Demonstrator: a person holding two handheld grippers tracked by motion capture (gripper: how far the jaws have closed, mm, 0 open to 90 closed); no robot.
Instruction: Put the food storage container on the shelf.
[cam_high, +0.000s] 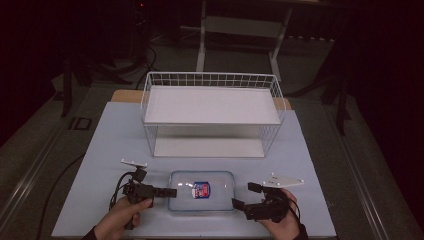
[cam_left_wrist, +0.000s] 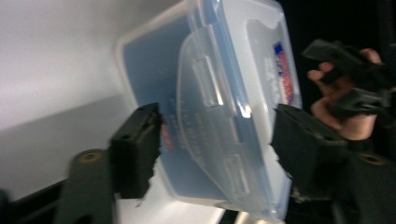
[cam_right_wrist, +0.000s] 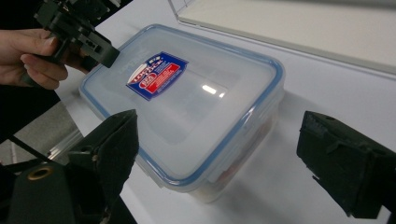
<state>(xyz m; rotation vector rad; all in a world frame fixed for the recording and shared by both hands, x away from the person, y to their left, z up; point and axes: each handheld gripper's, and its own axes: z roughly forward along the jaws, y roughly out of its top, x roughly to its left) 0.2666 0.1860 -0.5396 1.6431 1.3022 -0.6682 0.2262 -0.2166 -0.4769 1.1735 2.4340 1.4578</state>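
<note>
Your left gripper (cam_left_wrist: 215, 140) sits closest, jaws straddling the short end of the box (cam_high: 201, 190), one pad low on the wall, the other over the lid edge; whether they press yet you can't tell. Beyond it stands the wire rack (cam_high: 212, 112), on the table (cam_high: 100, 150). Your right gripper (cam_right_wrist: 219, 158) hangs spread, the box's near corner between its jaws, untouched. Seat both left pads squarely around the latch flap (cam_left_wrist: 210, 84) before lifting; keep the right hand ready to steady.
</note>
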